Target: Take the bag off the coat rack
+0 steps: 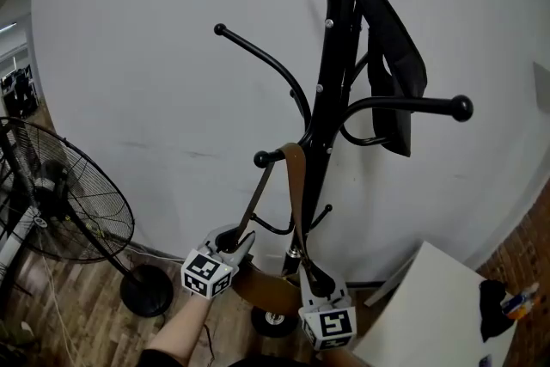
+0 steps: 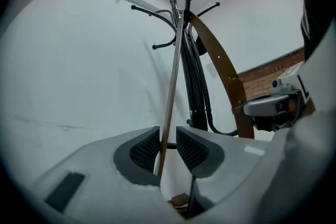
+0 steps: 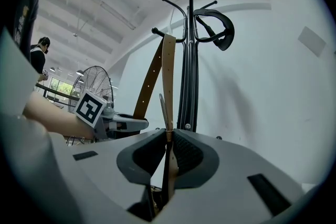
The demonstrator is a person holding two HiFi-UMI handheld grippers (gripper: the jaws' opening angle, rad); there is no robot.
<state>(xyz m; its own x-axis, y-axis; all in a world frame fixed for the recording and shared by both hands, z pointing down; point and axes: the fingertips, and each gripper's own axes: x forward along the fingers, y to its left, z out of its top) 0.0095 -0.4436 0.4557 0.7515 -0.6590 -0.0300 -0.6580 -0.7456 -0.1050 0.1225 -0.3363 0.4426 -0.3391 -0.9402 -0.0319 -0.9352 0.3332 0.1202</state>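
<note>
Brown leather bag strap [image 1: 296, 193] clamped in your right gripper [image 1: 310, 276], loose inside the part-open left gripper [image 1: 235, 244]; next, lift it off the black coat-rack peg [image 1: 265, 158].

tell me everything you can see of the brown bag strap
The strap is a flat brown band, leather-looking, with a row of punched holes along one run. It is looped over a low hook of the black coat rack and hangs straight in two runs. One run passes edge-on between the left claw pads, with a gap at one side. The right claw is shut on the other run.
</note>
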